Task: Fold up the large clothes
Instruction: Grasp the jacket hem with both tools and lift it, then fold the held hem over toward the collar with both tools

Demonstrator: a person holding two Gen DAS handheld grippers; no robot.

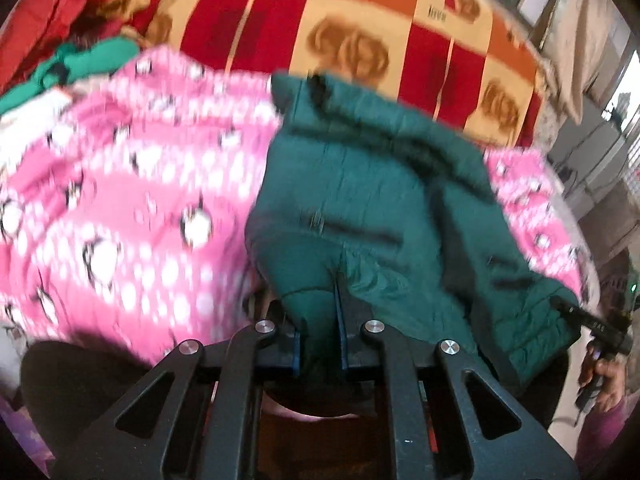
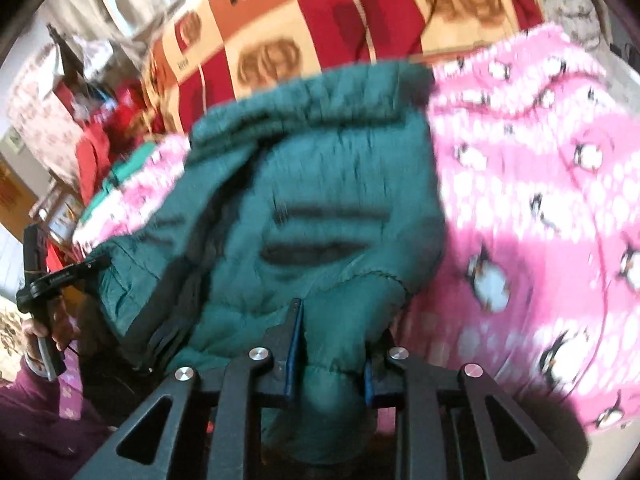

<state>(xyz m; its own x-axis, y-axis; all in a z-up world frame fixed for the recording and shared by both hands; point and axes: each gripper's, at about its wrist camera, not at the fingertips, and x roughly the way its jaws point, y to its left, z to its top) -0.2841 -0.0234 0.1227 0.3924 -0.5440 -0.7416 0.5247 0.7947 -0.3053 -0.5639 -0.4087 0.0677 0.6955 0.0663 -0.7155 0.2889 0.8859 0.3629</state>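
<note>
A dark green padded jacket (image 1: 360,184) lies over a pink penguin-print fleece (image 1: 120,200) on the bed. My left gripper (image 1: 320,320) is shut on a bunched part of the jacket's near edge, which fills the gap between its fingers. In the right wrist view the same green jacket (image 2: 312,208) spreads ahead, and my right gripper (image 2: 332,344) is shut on another fold of its near edge. The pink fleece (image 2: 540,200) lies to the right there. Each view shows the other gripper at its side, held in a hand (image 1: 604,368). Both pictures are blurred.
A red, orange and cream patterned blanket (image 1: 360,20) covers the bed behind the clothes. A light green garment (image 1: 92,60) and red clothing (image 1: 52,12) lie at the far left. Furniture and curtains (image 2: 52,92) stand beyond the bed's edge.
</note>
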